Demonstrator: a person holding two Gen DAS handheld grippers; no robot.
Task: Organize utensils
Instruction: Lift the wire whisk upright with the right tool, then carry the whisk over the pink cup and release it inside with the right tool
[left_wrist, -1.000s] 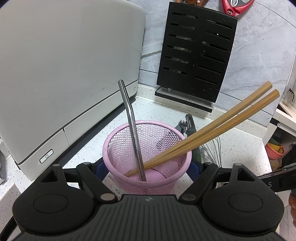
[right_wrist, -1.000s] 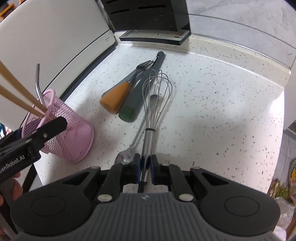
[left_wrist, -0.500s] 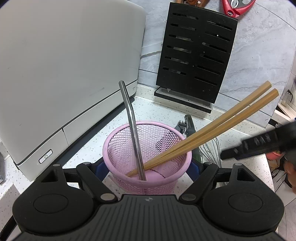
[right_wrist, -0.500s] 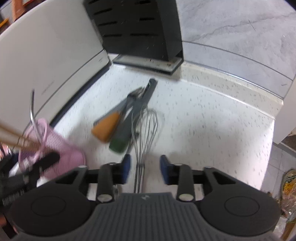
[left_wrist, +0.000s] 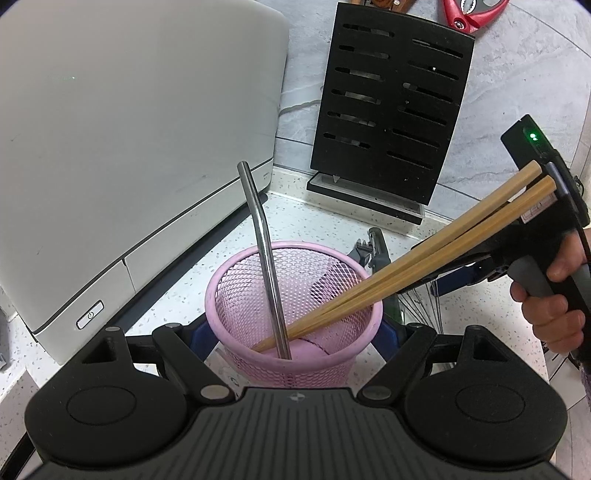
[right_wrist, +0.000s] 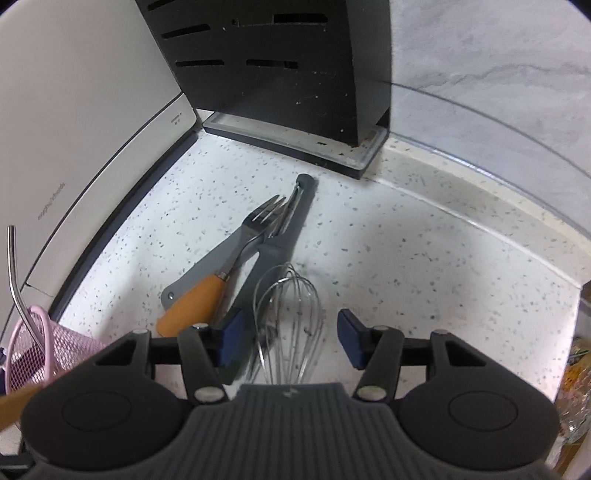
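Note:
A pink mesh cup (left_wrist: 295, 314) stands between the fingers of my left gripper (left_wrist: 293, 338), which is shut on its sides. In it stand a bent metal straw (left_wrist: 264, 251) and two wooden chopsticks (left_wrist: 424, 258) leaning right. My right gripper (right_wrist: 288, 338) is open, its blue pads on either side of a wire whisk (right_wrist: 288, 314) lying on the counter. Next to the whisk lie a fork with an orange handle (right_wrist: 221, 273) and a dark grey utensil (right_wrist: 284, 236). The cup's edge shows at the left of the right wrist view (right_wrist: 33, 347).
A black knife block (left_wrist: 388, 107) stands at the back against the grey wall. A large white appliance (left_wrist: 110, 147) fills the left. Red scissors (left_wrist: 469, 14) hang at the top. The speckled white counter (right_wrist: 424, 258) extends right. The hand holding the right gripper (left_wrist: 554, 295) is at right.
My right gripper let go of the whisk's handle, opened wide and moved forward over the whisk's wires. The left gripper and cup stayed still.

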